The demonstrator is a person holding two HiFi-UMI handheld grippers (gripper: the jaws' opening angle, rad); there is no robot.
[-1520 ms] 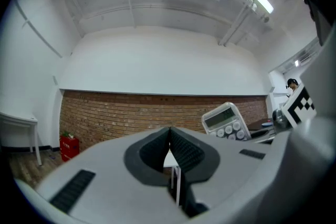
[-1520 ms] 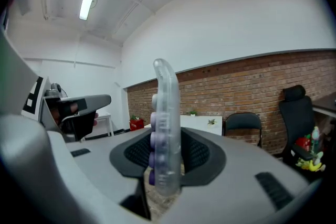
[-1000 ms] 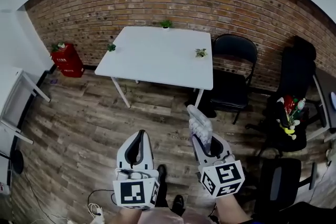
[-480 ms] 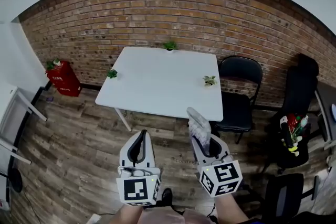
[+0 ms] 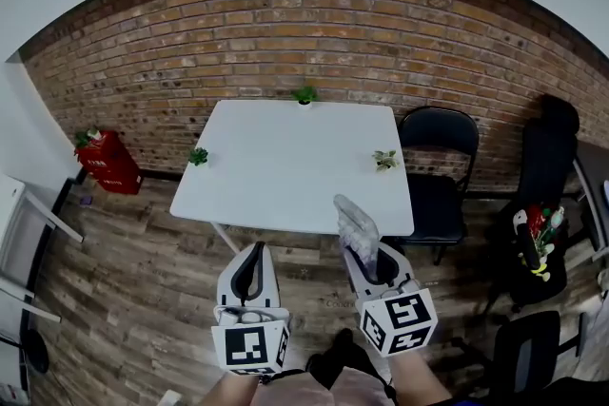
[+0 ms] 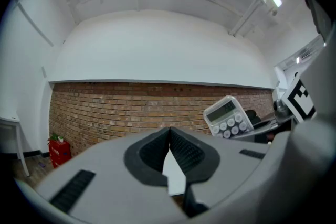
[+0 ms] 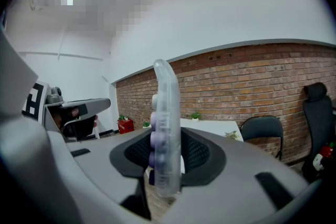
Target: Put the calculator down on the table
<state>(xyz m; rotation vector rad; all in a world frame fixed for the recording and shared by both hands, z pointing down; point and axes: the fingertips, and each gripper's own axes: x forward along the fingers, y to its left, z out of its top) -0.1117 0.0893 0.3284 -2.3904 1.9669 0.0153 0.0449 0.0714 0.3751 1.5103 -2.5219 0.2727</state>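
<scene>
My right gripper (image 5: 366,260) is shut on a pale calculator (image 5: 357,227), which stands on edge between its pads and juts forward; its round keys face left in the right gripper view (image 7: 164,139). From the left gripper view the calculator (image 6: 227,117) shows its screen and keys at the right. My left gripper (image 5: 249,267) is shut with nothing in it, its pads (image 6: 181,152) meeting at a thin line. Both grippers hover side by side over the wooden floor, just short of the near edge of the white table (image 5: 285,168).
Three small potted plants (image 5: 385,159) stand near the table's edges. A black folding chair (image 5: 436,176) sits at its right, more dark chairs farther right. A red crate (image 5: 105,162) stands by the brick wall at the left. White furniture legs (image 5: 29,233) cross the left edge.
The table and brick wall have drawn closer as both grippers moved forward toward the table. The calculator stays gripped in the right gripper; the left gripper stays shut.
</scene>
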